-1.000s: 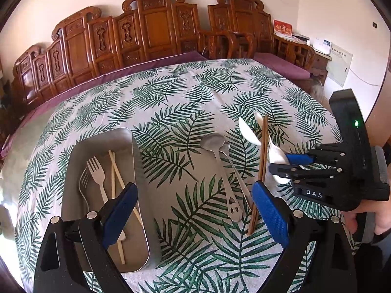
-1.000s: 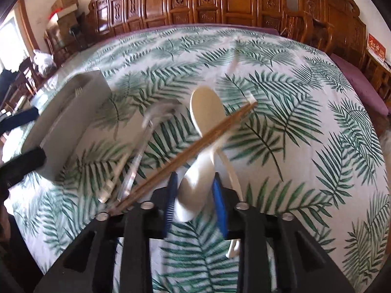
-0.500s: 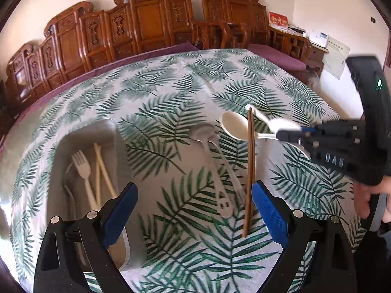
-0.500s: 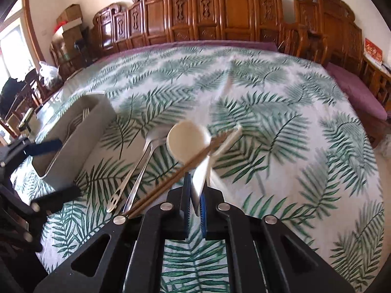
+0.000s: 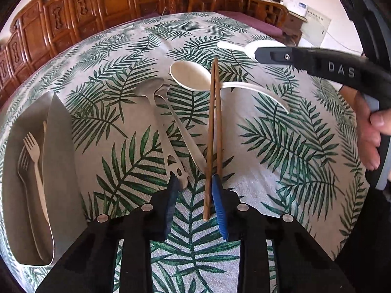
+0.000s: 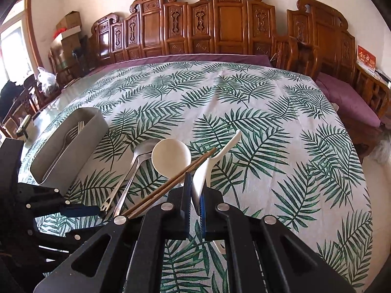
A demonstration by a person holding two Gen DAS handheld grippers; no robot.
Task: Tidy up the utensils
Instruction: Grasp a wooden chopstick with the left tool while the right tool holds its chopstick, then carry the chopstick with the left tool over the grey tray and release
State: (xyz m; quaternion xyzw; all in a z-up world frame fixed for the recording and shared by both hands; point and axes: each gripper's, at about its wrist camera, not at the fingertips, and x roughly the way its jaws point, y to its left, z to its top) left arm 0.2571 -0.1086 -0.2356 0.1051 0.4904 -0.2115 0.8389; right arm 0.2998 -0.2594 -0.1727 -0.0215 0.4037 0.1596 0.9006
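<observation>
Left tool [image 5: 193, 190]: jaws part-open, straddling the near ends of the brown chopsticks [image 5: 213, 131] on the desk [image 5: 281, 146]; contact cannot be told. Right tool [image 6: 195, 195]: jaws closed on a white plastic spoon [image 6: 204, 178], held clear of the cloth. Just beyond: two metal spoons [image 5: 161, 122] side by side, left of the chopsticks. A second white spoon [image 5: 193, 75] lies under the chopsticks' far tips. Left side: grey tray [image 5: 61, 161] containing forks [image 5: 31, 151]. Far edge: carved wooden chairs [image 6: 220, 24].
</observation>
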